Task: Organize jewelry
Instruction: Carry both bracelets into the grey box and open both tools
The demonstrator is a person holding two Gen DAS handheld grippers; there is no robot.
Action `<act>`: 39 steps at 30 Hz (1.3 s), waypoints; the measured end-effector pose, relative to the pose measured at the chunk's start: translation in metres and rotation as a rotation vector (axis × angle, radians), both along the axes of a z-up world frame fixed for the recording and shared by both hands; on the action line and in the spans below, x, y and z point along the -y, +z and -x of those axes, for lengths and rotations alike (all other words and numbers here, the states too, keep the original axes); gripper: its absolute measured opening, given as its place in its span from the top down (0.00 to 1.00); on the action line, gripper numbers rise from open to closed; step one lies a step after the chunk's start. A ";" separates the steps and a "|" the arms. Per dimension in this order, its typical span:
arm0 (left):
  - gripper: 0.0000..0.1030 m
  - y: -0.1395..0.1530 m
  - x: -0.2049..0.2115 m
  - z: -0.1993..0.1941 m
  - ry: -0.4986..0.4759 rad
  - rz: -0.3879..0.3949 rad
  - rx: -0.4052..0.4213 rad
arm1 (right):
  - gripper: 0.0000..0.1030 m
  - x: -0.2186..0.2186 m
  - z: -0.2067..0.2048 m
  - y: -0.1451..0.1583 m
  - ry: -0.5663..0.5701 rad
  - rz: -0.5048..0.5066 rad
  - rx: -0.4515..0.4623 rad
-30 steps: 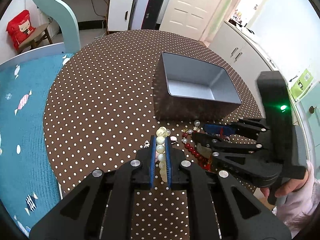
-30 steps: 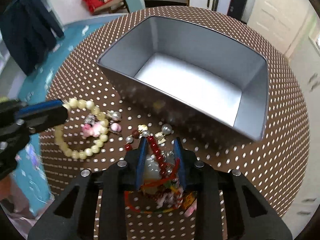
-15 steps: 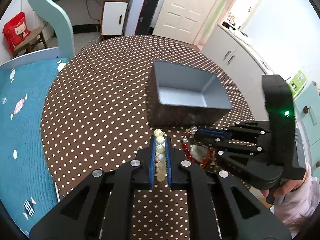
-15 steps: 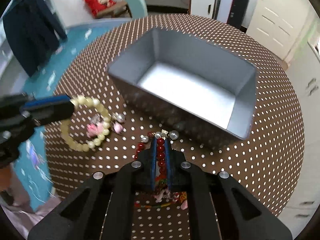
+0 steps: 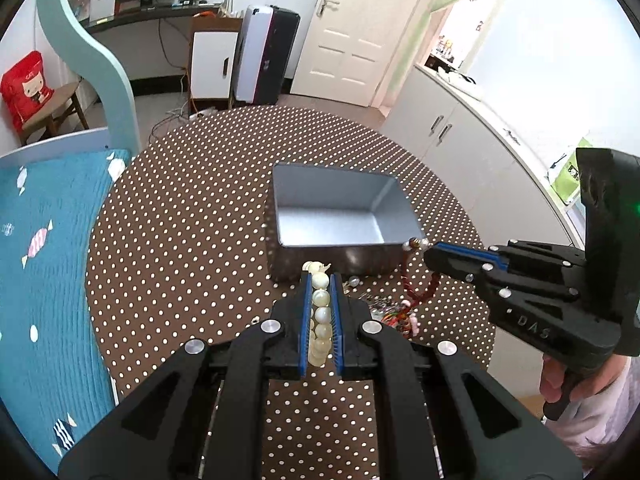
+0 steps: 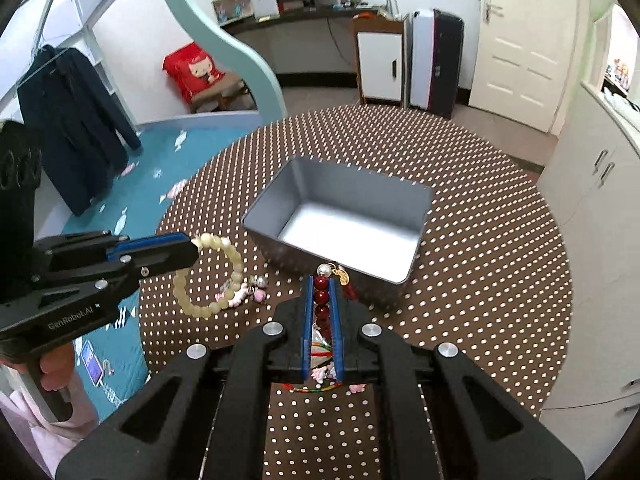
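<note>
On the round table [image 5: 168,240] with its brown, white-dotted cloth, an open grey metal box [image 5: 340,216] stands with nothing inside it. The left gripper [image 5: 320,280] is pinched tight on a cream bead bracelet [image 5: 322,312], the beads lined up in a row between its blue pads [image 5: 306,320]. Seen from the right wrist, most of that bracelet [image 6: 224,276] hangs as a loop from the left gripper's [image 6: 192,248] tip, clear of the cloth, with a small pink charm at its lower side. The right gripper [image 6: 322,292] is closed on a dark red bead bracelet [image 6: 322,300]; a silver bead and a gold charm stick out just past its fingertips, close to the near wall of the box [image 6: 340,216]. In the left wrist view the red bracelet [image 5: 420,284] dangles below the right gripper [image 5: 430,252], just beside the near right corner of the box. Under it, on the cloth, lies a small heap of other jewelry [image 5: 394,312] with red and multicoloured cords and pink bits; its single pieces are hard to tell apart. A hand [image 5: 560,380] in a pale pink sleeve holds the right gripper's handle.
</note>
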State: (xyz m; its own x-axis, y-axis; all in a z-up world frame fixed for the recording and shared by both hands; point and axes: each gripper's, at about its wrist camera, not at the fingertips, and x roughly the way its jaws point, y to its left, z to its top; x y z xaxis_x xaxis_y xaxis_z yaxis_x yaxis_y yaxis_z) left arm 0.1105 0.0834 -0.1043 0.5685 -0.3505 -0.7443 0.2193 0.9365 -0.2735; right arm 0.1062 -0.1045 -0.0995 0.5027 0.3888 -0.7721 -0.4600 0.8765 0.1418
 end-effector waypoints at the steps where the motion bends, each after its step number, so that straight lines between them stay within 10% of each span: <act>1: 0.91 0.003 0.001 0.000 -0.003 0.000 0.008 | 0.93 0.002 0.000 0.003 -0.005 -0.005 0.009; 19: 0.91 0.049 0.037 -0.031 -0.058 -0.019 0.118 | 0.93 0.017 -0.029 0.040 -0.049 -0.069 0.130; 39: 0.91 -0.018 0.064 -0.127 -0.051 -0.065 -0.066 | 0.93 0.003 -0.115 -0.007 -0.037 -0.069 -0.031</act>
State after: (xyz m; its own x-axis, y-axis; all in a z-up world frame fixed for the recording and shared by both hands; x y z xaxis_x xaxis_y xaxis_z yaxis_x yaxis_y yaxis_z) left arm 0.2374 0.0198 -0.1218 0.5000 -0.3279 -0.8016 0.2508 0.9407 -0.2284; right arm 0.2207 -0.1077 -0.1068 0.4937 0.4229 -0.7599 -0.4217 0.8806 0.2161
